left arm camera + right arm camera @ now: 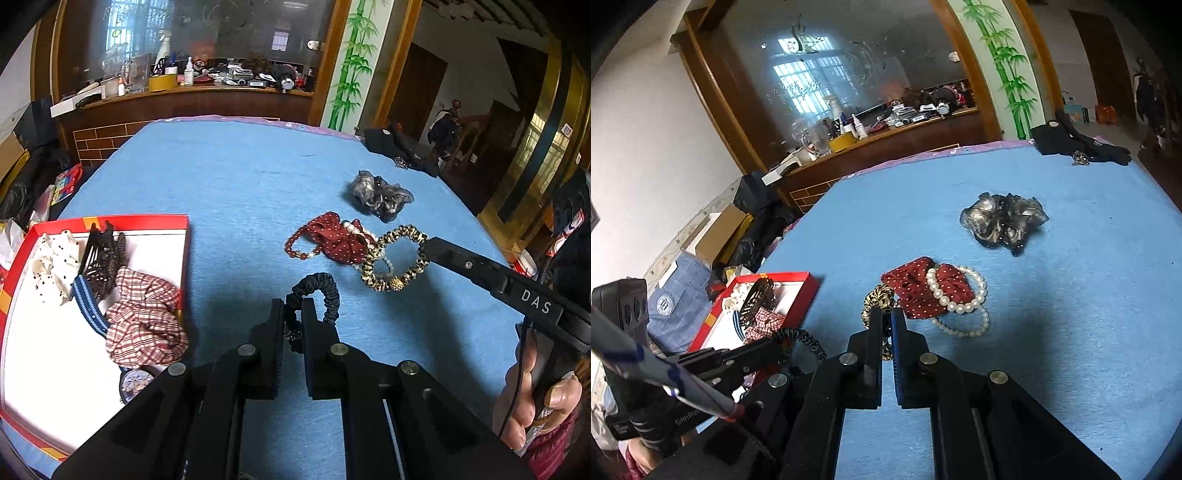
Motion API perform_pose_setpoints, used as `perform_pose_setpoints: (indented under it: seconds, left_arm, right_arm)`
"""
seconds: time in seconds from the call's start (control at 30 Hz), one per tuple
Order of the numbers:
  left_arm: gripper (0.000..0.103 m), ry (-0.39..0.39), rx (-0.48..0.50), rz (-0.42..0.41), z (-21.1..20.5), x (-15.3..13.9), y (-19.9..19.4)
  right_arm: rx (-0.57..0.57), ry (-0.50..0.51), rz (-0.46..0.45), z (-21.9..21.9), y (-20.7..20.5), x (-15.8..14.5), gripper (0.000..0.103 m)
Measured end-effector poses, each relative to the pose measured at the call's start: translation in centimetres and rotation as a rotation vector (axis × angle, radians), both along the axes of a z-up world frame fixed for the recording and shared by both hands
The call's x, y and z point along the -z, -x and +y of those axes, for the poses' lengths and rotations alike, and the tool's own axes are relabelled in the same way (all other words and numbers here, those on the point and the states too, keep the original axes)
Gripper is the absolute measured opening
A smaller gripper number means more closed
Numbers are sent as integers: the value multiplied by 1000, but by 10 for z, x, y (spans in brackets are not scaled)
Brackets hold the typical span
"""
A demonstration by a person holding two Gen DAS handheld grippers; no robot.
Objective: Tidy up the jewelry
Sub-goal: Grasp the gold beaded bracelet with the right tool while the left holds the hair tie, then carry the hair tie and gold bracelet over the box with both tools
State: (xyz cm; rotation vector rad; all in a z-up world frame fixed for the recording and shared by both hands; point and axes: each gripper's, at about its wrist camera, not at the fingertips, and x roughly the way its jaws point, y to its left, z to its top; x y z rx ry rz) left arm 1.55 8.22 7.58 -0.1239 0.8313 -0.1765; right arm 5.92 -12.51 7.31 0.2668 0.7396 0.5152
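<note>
My left gripper [293, 308] is shut on a black scrunchie [325, 291], held just above the blue table, right of the red-rimmed tray [155, 220]. The scrunchie also shows in the right wrist view [801, 338]. My right gripper [886, 319] is shut on a leopard-print scrunchie [877, 299], seen from the left wrist view [395, 254] on the table. Beside it lie a red dotted scrunchie [916, 291], a pearl bracelet [960, 291] and a red bead bracelet [299, 247]. A grey sheer scrunchie [1004, 218] lies farther back.
The tray [798, 291] holds a plaid scrunchie [144, 314], a white dotted scrunchie [55, 266], a dark hair claw [103, 258], a striped band and a watch [135, 382]. Black gloves [1075, 142] lie at the table's far right edge. A cluttered wooden counter stands behind.
</note>
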Motion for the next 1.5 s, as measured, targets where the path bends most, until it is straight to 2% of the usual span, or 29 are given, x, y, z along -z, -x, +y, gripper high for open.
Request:
perform_pose_setpoints:
  seconds: [0.37,0.73,1.03,1.27,1.5]
  left_arm:
    - [8,8,-26,-20,19,-9,11]
    - [9,28,-104,-51,68,-20,27]
    - [9,7,-213,-78,130,-30,46]
    - [9,-11,-315,-73,184,-26,56]
    - [9,-26,-349,-49,214,-16,54]
  right_arm:
    - [-51,-29,-10,13,9,-7,6]
    - [-132,-70,-28,48,26,-19,6]
    - [-254,-73,-35,105,43,-26,6]
    - [-335,-55,-28,154,48,-26,6]
    - [-386,-42,-2,197,41,-24,6]
